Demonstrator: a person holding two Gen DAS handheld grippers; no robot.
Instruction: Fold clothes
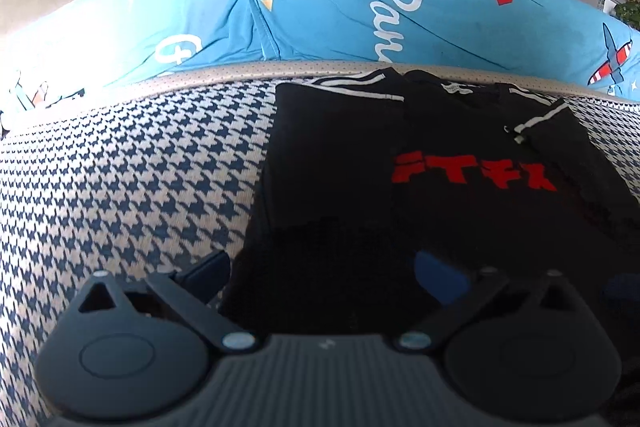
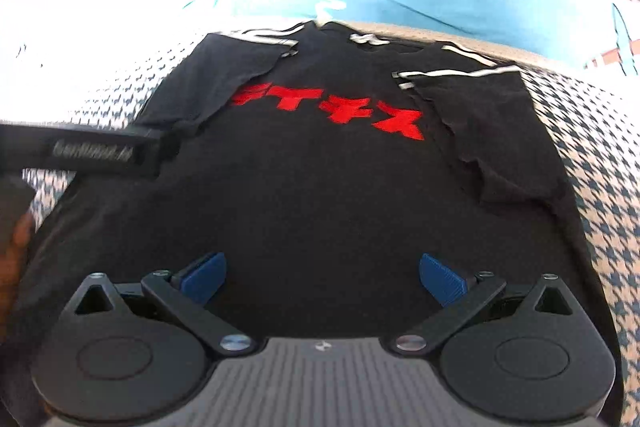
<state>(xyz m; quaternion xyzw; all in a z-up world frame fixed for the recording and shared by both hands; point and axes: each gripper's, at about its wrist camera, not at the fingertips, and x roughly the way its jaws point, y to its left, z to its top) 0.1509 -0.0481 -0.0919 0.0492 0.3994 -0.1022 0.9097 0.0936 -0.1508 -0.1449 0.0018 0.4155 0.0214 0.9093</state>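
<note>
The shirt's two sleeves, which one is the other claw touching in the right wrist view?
The sleeve on the view's left: the left claw reaches in at its lower edge. The opposite sleeve lies untouched.

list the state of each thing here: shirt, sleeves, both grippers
shirt: flat on the houndstooth cover, print up, body not yet folded
left sleeve: folded in over the chest
right sleeve: folded in over the chest
left gripper: open, empty, over the shirt's left edge
right gripper: open, empty, over the lower shirt
</note>
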